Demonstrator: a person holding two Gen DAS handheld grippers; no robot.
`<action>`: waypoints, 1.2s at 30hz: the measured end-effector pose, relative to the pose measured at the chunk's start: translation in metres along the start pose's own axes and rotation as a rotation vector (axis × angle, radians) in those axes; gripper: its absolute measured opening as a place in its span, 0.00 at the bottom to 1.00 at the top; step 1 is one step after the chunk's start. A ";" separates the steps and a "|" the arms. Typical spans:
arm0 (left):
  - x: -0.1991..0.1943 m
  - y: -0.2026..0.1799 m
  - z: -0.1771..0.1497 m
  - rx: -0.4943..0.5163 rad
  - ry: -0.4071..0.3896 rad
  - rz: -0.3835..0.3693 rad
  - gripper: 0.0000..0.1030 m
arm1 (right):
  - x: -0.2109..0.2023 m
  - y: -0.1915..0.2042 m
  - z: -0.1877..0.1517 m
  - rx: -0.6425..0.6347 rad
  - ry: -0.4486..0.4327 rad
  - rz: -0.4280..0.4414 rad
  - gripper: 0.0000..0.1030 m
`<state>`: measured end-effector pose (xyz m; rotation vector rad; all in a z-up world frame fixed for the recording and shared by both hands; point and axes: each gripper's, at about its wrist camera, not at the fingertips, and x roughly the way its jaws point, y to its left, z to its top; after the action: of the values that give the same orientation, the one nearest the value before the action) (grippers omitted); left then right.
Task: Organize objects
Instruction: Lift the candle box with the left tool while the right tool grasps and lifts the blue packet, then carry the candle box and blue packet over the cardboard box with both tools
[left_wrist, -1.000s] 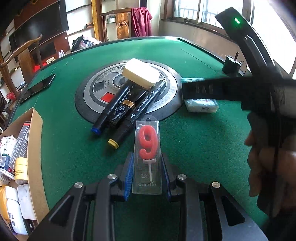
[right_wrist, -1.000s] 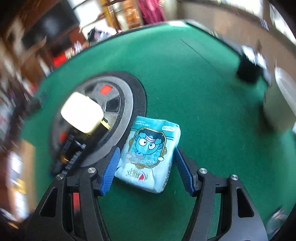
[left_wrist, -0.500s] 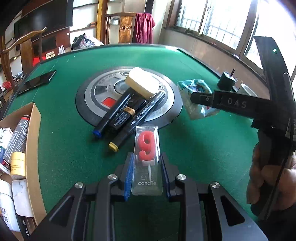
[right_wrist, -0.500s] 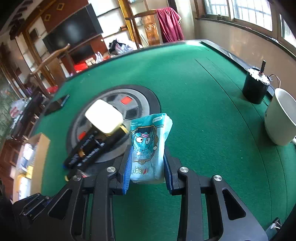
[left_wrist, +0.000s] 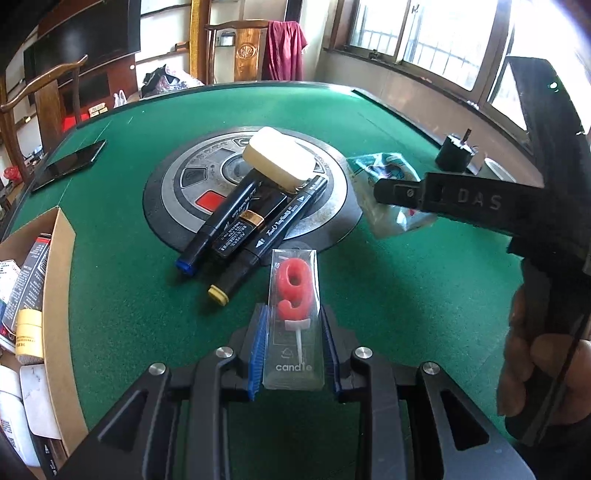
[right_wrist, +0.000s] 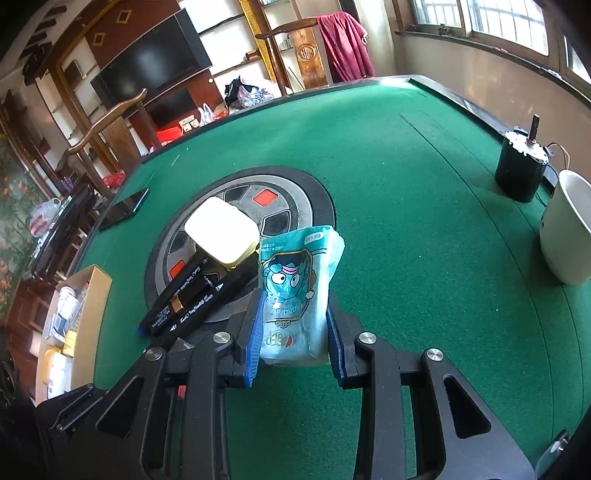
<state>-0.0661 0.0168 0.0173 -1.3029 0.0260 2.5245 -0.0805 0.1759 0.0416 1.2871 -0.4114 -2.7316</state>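
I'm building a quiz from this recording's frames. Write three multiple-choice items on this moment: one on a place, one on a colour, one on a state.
1. Where does the white soap bar lie?
A. on top of the dark markers
B. inside the cardboard box
C. in the white cup

2. What colour is the number candle?
A. blue
B. red
C. yellow

3. What is the right gripper doing?
A. standing open over bare felt
B. closed on a marker
C. closed on the blue cartoon packet

Answers:
1. A: the bar rests across the far ends of the markers on the round centre plate.
2. B: the 9 in its clear packet, held by the left gripper, is red.
3. C: both blue pads press the sides of the blue cartoon packet, which stands between them.
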 end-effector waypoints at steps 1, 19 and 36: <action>0.001 -0.002 0.000 0.005 0.005 0.010 0.27 | 0.000 0.000 0.000 0.000 0.000 0.003 0.29; -0.012 0.002 -0.005 -0.027 -0.048 0.030 0.26 | -0.004 -0.003 0.000 0.004 -0.004 0.029 0.29; -0.119 0.053 -0.051 -0.135 -0.209 -0.037 0.26 | -0.036 0.041 -0.044 -0.020 -0.035 0.197 0.29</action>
<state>0.0249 -0.0715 0.0764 -1.0680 -0.2147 2.6561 -0.0249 0.1349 0.0529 1.1298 -0.4851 -2.5904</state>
